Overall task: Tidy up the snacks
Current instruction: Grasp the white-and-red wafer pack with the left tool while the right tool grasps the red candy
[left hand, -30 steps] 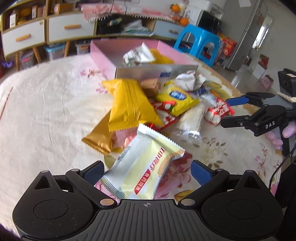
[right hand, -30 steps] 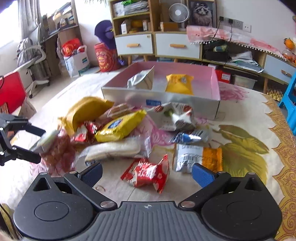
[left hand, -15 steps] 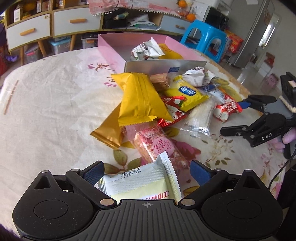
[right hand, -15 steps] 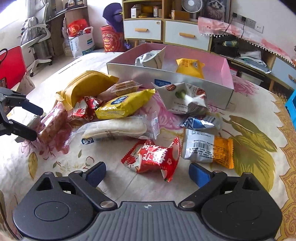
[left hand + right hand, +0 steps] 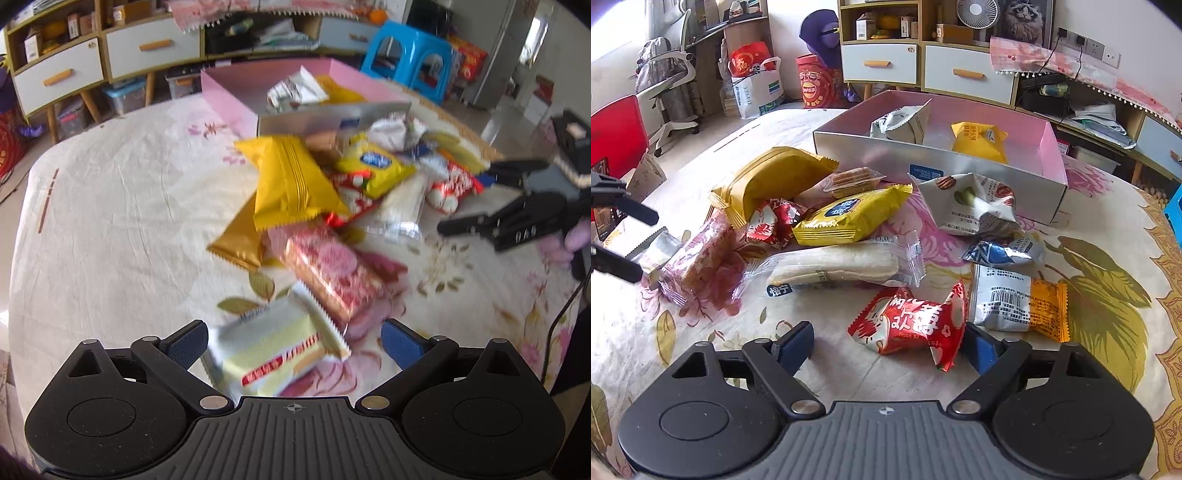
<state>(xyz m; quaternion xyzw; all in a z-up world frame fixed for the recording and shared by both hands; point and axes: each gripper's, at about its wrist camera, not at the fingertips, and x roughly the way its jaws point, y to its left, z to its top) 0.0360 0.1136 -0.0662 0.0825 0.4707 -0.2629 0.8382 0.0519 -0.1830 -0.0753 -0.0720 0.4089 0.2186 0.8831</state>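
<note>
My left gripper (image 5: 291, 341) is open, and a white and pale yellow packet (image 5: 273, 350) lies on the table between its jaws. Its left pad is at the packet's edge and its right pad stands clear. Behind it lies a pink wafer packet (image 5: 332, 273). My right gripper (image 5: 888, 347) has closing jaws around a red candy packet (image 5: 908, 325), and the pads are not pressing it. The pink box (image 5: 960, 162) with silver outer walls stands at the back and holds two packets. Each gripper also shows in the other view: the right gripper (image 5: 465, 201) and the left gripper (image 5: 646, 247).
A heap of snacks fills the table's middle: a big yellow packet (image 5: 768, 181), a yellow biscuit pack (image 5: 849, 218), a clear-wrapped bread (image 5: 834, 262), a white nut bag (image 5: 971, 206), a silver-orange packet (image 5: 1015, 299). Drawers (image 5: 964, 74) and a blue stool (image 5: 410, 55) stand beyond the table.
The pale packet has slid off the pink wafer packet and now lies lower between my left jaws. My right jaws have narrowed and the red packet sits closer between them.
</note>
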